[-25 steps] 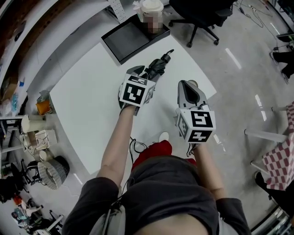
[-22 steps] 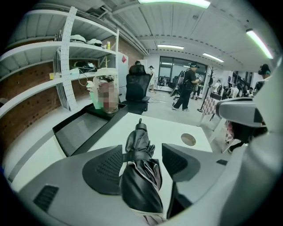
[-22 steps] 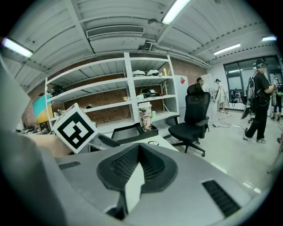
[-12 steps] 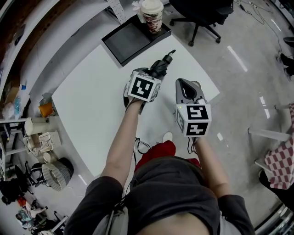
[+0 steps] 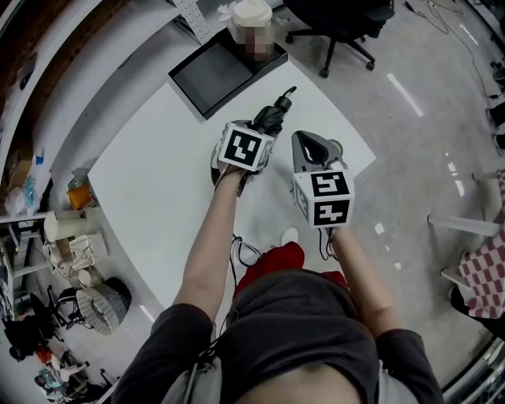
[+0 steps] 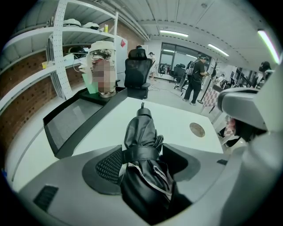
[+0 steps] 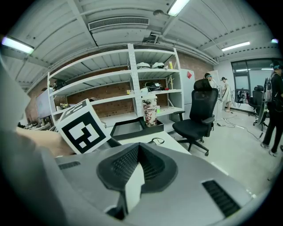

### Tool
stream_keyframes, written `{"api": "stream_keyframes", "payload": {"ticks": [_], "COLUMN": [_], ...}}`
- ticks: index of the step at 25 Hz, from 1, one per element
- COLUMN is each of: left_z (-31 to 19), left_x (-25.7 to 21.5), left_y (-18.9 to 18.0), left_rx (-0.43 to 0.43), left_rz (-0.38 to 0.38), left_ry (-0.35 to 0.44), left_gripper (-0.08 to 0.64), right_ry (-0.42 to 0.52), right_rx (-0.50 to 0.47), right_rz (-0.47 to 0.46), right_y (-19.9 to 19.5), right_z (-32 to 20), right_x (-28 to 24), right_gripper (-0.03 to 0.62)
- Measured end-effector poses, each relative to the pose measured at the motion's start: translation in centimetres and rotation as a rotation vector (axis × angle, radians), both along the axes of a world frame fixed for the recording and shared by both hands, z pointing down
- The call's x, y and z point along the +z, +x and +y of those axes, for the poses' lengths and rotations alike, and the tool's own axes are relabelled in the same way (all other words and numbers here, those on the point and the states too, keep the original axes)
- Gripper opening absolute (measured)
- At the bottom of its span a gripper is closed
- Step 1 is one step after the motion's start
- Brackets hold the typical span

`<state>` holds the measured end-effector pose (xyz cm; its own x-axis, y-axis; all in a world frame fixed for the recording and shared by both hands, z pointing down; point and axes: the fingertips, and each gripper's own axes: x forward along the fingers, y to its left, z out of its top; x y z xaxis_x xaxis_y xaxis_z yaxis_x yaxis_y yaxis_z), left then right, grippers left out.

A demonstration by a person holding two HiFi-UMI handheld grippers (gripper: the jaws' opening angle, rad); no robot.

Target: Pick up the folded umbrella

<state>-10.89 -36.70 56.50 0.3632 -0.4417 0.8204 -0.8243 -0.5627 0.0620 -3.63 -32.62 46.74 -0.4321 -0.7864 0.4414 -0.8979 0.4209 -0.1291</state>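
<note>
Umbrella point(image 6: 140, 132) lies on the worktop point(image 5: 158, 166) between your left tool's point(image 6: 142, 155) spread jaws, which have just come down around it, not yet gripping. Right tool point(image 7: 135, 165) beside it, clenched empty.

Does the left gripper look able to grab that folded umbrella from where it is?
Probably yes: the folded umbrella sits right between the left gripper's open jaws on the white table, with nothing blocking it.

White shelving point(image 7: 132, 79) lines a brick wall point(image 7: 121, 107) under ceiling strip lights point(image 7: 177, 6). A white table point(image 5: 150, 181) stands on a glossy grey floor point(image 5: 410, 150), with a black office chair point(image 5: 339, 20) beyond it. Large windows point(image 6: 174, 55) close the far end.
</note>
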Motion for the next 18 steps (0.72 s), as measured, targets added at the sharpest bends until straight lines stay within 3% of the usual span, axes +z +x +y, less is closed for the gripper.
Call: {"api": "stream_keyframes", "payload": {"ticks": [18], "left_z": [-0.6], "left_x": [2.3], "left_y": [0.4], "left_rx": [0.060], "left_rz": [-0.093], "left_ry": [-0.069], "left_gripper": [0.277], "right_ry": [-0.040], "right_rx": [-0.001], "right_rz": [-0.003], "right_y": [0.1], "right_z": [-1.5], "right_x": [1.3], "right_gripper": [0.018]}}
